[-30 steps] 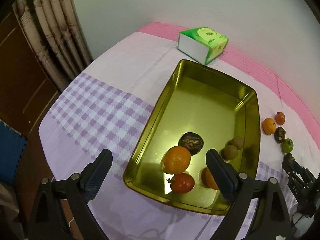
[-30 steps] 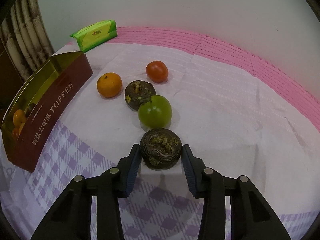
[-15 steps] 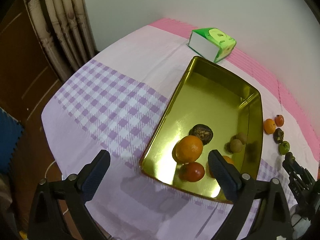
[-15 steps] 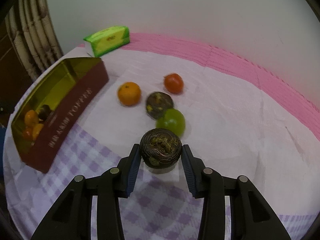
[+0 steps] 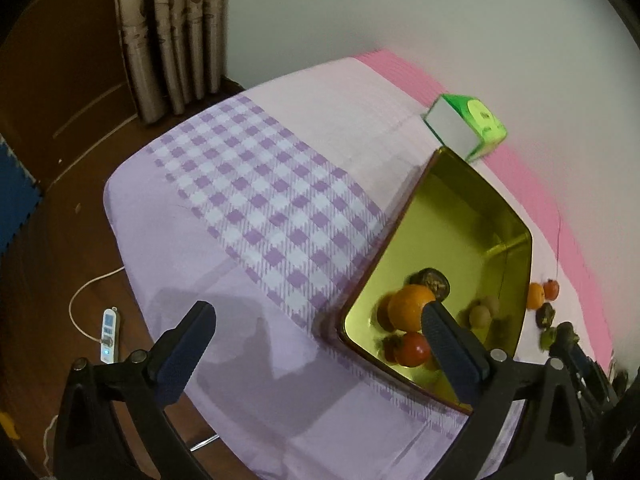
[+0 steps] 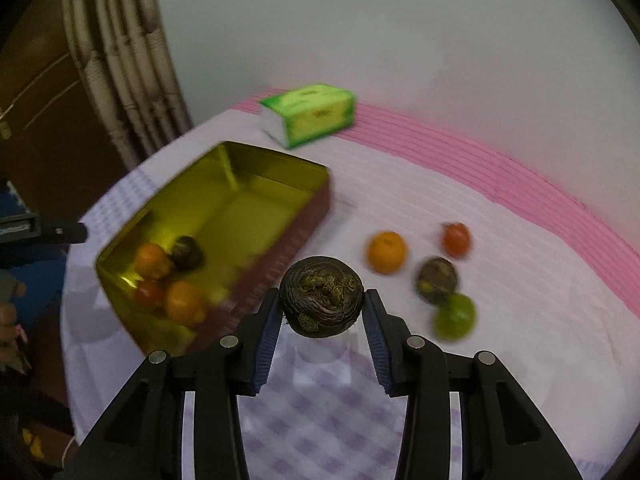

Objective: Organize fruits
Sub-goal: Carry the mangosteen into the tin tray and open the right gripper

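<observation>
Your left gripper [image 5: 316,332] hangs wide open, holding nothing, tin [image 5: 516,280] at its two o'clock. Your right gripper [image 6: 320,314] is clamped on the dark fruit [image 6: 321,296], lifted clear; the tin [image 6: 280,168] lies at ten o'clock, long axis running away toward the green box [image 6: 308,114].

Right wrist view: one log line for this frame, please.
right gripper: shut on dark fruit, lifted | left gripper: open, empty | tin: holds several fruits | cloth: four fruits left
</observation>
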The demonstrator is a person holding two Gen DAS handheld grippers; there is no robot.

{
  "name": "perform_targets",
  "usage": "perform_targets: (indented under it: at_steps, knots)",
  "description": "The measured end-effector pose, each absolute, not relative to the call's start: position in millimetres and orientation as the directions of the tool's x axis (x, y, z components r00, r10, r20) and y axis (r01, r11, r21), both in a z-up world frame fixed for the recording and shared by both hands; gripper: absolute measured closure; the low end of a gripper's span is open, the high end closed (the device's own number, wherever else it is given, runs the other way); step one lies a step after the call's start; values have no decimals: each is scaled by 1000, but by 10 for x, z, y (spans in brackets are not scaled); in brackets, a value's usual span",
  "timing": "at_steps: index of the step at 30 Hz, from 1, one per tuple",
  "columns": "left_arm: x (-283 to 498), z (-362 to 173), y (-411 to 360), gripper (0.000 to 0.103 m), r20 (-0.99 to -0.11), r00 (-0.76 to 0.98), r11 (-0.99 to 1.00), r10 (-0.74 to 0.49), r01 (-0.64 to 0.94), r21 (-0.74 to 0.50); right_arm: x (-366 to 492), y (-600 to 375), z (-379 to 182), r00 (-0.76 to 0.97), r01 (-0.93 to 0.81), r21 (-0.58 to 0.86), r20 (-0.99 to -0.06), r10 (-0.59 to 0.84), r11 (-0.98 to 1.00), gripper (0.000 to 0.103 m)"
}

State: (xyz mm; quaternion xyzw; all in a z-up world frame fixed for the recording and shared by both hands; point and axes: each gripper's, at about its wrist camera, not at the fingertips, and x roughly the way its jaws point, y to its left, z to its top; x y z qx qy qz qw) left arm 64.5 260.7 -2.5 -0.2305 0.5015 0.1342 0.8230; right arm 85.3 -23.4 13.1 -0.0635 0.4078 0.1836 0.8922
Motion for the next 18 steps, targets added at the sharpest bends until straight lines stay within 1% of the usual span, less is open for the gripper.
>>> perform_targets:
  at_steps: [9,18]
  knots:
    - [645,-32,2665,1,-887,461,846,3,-474,-244,898,473,50,531,-512,37,-771,350,858,61]
    - [635,-49,2680,1,-890,457,842,12,-484,-237,1048,736,-146,496,-528,28,-802,334,849,61]
